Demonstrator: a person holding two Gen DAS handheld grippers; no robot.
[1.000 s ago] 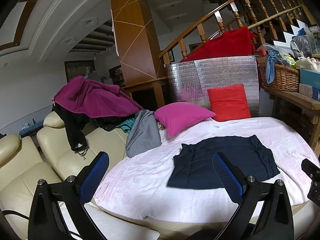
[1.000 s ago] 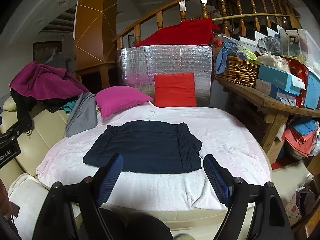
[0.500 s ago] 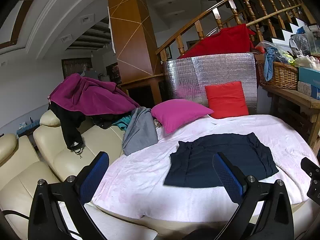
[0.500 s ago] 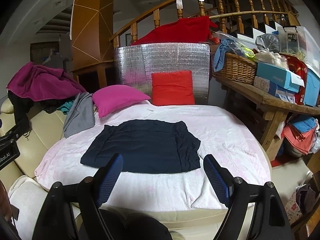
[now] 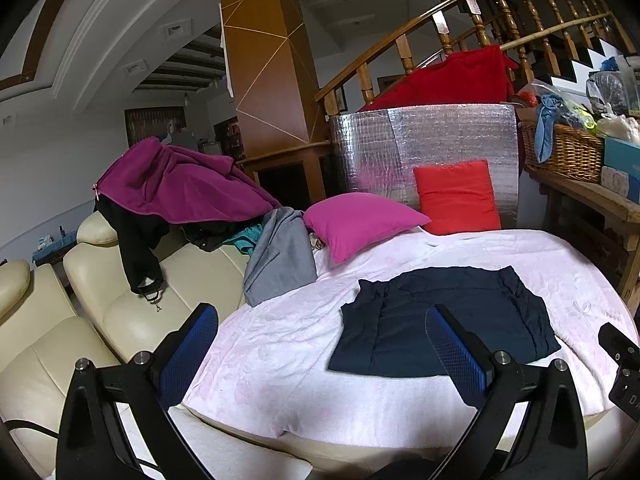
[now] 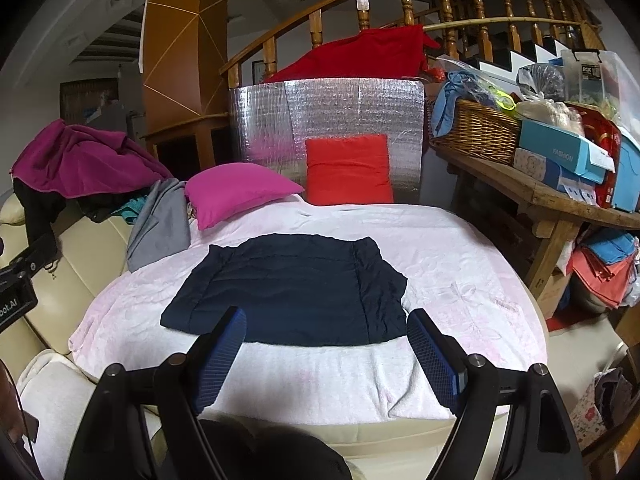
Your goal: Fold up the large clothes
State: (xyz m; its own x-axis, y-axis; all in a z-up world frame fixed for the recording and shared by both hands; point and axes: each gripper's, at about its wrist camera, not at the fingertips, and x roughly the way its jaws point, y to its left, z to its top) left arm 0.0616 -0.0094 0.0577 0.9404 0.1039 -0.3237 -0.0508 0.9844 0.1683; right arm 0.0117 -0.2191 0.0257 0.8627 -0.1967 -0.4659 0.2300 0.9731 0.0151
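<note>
1. While both grippers hang short of the bed, the navy garment point(image 6: 288, 292) lies flat and partly folded on the pink blanket point(image 6: 460, 276), and that garment is our landmark from here on.
2. The right gripper point(image 6: 326, 354) sits at the near edge of the garment, both blue pads spread wide and nothing between them; the left pad overlaps the garment's near hem in this view, the right pad sits just off its near right corner.
3. No contact that I can see: the fingers are above the cloth, not on it.
4. Over to the left gripper point(image 5: 320, 356): jaws wide apart as well, empty, hovering on the near left side of the garment, with its right pad in front of the cloth and its left pad over the blanket's edge beside the cream sofa point(image 5: 52, 340).
5. Beyond the garment, towards the back, a magenta pillow point(image 6: 236, 190) and a red cushion point(image 6: 348, 168) lean by a silver foil panel point(image 6: 328, 108).
6. Left of the garment, a grey cloth point(image 6: 160, 220) drapes off the blanket, with a magenta fleece point(image 6: 80, 160) piled further out on the sofa back.
7. Right of the garment, well apart, a wooden table point(image 6: 532, 196) carries a wicker basket point(image 6: 476, 132) and boxes.
</note>
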